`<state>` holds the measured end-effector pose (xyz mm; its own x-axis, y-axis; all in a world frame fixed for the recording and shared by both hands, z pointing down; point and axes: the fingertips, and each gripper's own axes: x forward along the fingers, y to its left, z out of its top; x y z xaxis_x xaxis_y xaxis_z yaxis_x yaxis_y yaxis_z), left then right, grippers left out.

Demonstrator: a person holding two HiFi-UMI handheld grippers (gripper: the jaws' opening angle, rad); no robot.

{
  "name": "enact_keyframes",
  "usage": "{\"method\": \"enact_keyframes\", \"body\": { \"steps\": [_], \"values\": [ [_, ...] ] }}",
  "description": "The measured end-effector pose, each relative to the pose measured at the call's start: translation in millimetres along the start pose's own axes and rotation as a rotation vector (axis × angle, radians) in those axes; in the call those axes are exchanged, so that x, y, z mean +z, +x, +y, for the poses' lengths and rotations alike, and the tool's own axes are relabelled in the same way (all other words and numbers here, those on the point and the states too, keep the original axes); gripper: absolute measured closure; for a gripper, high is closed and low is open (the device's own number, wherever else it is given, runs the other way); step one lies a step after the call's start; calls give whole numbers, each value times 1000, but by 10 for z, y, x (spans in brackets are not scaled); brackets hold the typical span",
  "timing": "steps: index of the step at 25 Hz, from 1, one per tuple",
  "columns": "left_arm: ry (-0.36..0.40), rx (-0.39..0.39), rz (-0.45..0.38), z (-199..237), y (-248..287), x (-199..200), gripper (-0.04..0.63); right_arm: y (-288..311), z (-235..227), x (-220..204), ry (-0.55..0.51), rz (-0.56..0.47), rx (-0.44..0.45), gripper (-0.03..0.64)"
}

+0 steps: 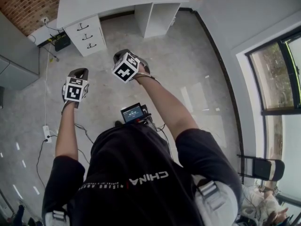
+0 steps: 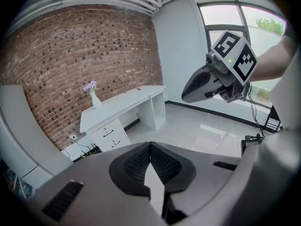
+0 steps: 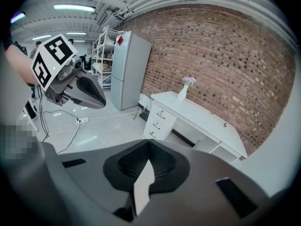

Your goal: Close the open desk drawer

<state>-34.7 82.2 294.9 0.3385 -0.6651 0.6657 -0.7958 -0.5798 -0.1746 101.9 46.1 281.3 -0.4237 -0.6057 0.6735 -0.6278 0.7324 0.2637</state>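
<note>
Brick wall [image 3: 225,55], white vase [image 3: 182,93] of purple flowers, grey fridge [image 3: 127,69], white power strip [image 1: 47,133], black folding chair [image 1: 261,167] near window [image 1: 277,74]

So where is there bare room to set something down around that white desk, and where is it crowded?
The desk top is nearly all bare, from the vase at its drawer end to the far end. The floor in front of the desk is open too. Crowded: cables and a power strip on the floor left of the drawer unit.
</note>
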Motion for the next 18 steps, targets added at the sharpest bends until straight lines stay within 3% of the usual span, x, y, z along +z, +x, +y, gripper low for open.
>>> {"method": "enact_keyframes", "body": {
  "steps": [18],
  "values": [
    [9, 21, -57, 44, 43, 245, 583, 20, -57, 68, 18, -25, -20, 601]
  ]
}}
